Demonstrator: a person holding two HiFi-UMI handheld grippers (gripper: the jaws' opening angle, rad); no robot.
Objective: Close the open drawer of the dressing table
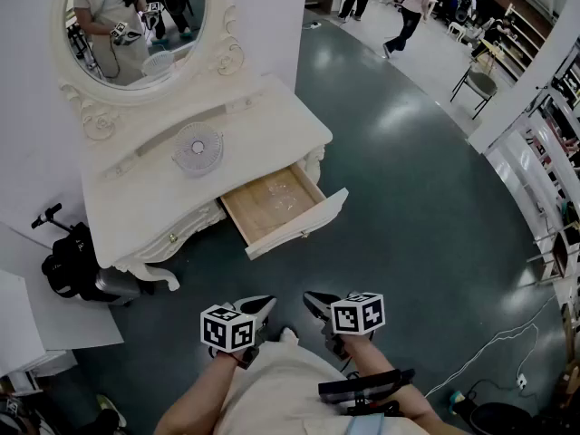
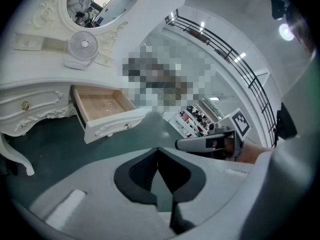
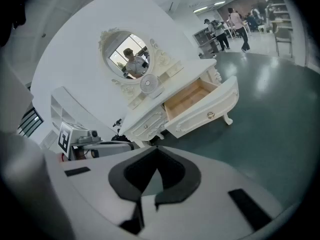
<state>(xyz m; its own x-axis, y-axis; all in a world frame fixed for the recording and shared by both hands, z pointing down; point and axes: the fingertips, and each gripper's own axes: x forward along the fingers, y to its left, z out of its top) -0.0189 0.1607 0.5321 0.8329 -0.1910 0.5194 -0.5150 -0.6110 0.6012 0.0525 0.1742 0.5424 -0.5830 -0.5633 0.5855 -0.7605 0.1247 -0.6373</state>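
The white dressing table (image 1: pixel 127 202) stands against the wall, and its wooden-lined drawer (image 1: pixel 272 202) is pulled out toward me with nothing in it. The same drawer (image 2: pixel 105 109) (image 3: pixel 192 99) shows in both gripper views. My left gripper (image 1: pixel 268 301) and right gripper (image 1: pixel 310 299) hang side by side over the dark floor, well short of the drawer front (image 1: pixel 304 227). Both point down toward the table. In the left gripper view the left gripper (image 2: pixel 158 149) has its jaws together on nothing. The right gripper (image 3: pixel 156 148) is likewise shut and empty.
A small round fan (image 1: pixel 198 148) sits on the table top under the oval mirror (image 1: pixel 136 16). A black wheeled device (image 1: pixel 68 261) stands left of the table. Farther off are a chair (image 1: pixel 480 84), walking people and floor cables (image 1: pixel 494 341).
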